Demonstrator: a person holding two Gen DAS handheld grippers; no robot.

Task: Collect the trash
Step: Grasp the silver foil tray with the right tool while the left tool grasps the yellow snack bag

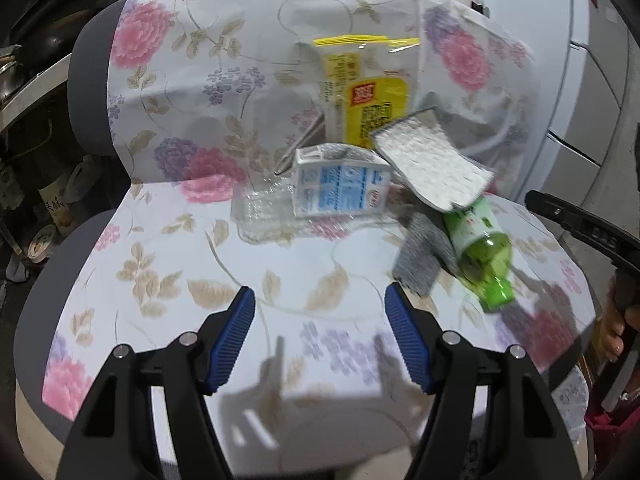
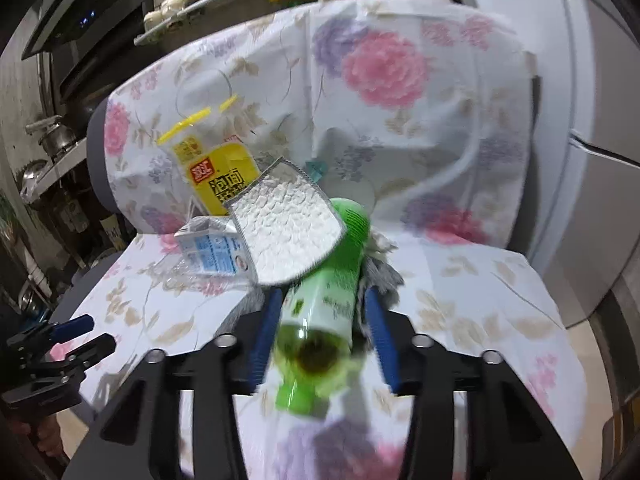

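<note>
1. Here, the left claw (image 1: pixel 320 340) stands wide open above the flowered cloth (image 1: pixel 160 240), with nothing between its blue pads (image 1: pixel 234 340).
2. The right claw (image 2: pixel 322 340) has its pads against both sides of the green bottle (image 2: pixel 324 300), cap toward the camera.
3. Beyond the bottle lie a white textured cloth (image 2: pixel 286 232), a blue-and-white carton (image 2: pixel 212 254) and a yellow packet (image 2: pixel 218 184), touching one another.
</note>
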